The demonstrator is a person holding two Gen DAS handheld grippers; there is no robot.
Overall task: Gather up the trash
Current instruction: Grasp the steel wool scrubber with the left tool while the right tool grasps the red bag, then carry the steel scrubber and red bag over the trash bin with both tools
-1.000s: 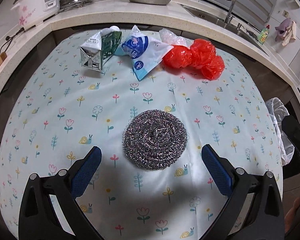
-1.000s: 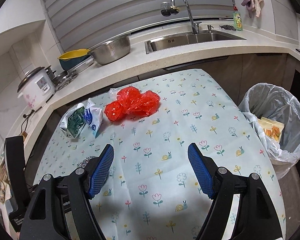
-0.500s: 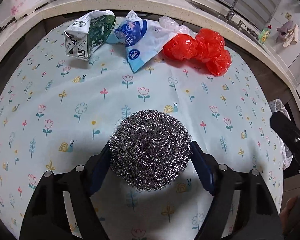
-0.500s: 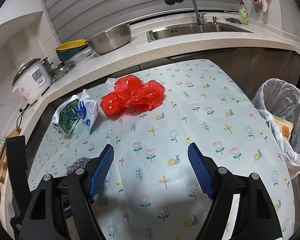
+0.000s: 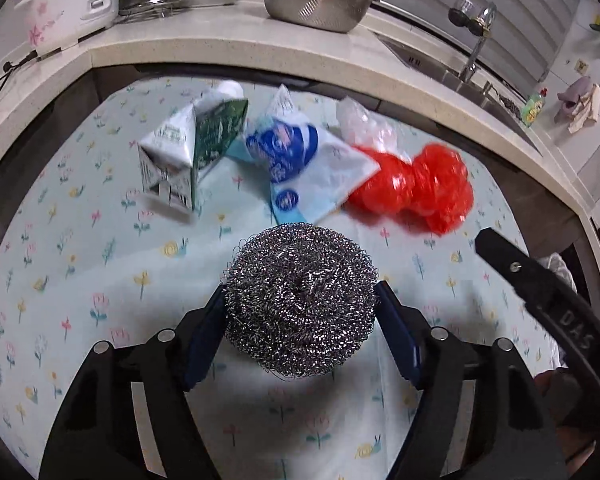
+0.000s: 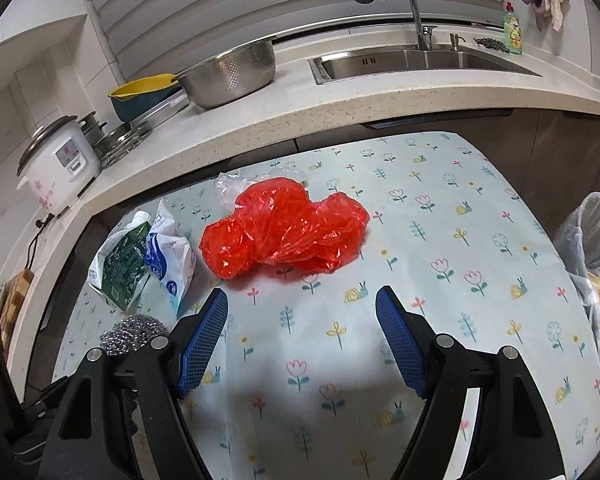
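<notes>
Left tool (image 5: 300, 312) is clamped on the round steel-wire scouring ball (image 5: 300, 300) above the floral-clothed bench (image 5: 80, 280), right tool (image 6: 302, 336) gaping empty; springy wire could be squeezed out, dropping short of the lined bin (image 6: 596, 248).

Far trash motion-blurred in left view: milk carton (image 5: 188, 160), blue-white bag (image 5: 300, 164); bin (image 6: 596, 280) cropped at right view's edge
</notes>
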